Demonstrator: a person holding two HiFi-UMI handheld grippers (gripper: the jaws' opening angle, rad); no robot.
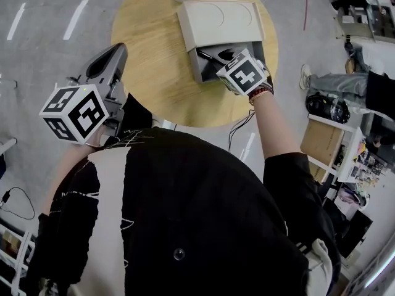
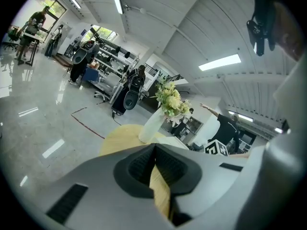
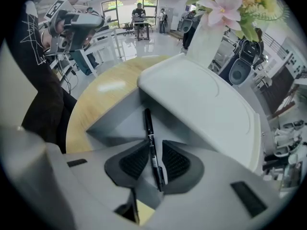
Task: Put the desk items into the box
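Jaws on my right gripper [image 3: 154, 147] stand a little apart, pointing steeply down into the open grey box [image 3: 115, 123]. A black pen [image 3: 149, 128] runs lengthwise through the gap between the ribbed pads. I see a sliver of space beside it, so the pads are not clamped on it. The pen's far end reaches down onto the box floor, so this item is already inside the box.

My left gripper [image 2: 154, 147] has its pads closed together at the tips with nothing caught between them; only the wood of the table shows through the wedge below. In the head view it [image 1: 117, 51] hangs at the near left edge of the table, well apart from the box.

The box's pale lid [image 1: 219, 20] lies slanted over the far part of the box, leaving the near compartment open. The box sits on a round wooden table [image 1: 154, 60]. Beyond it stands a white vase [image 2: 151, 126] of flowers [image 2: 170, 99].
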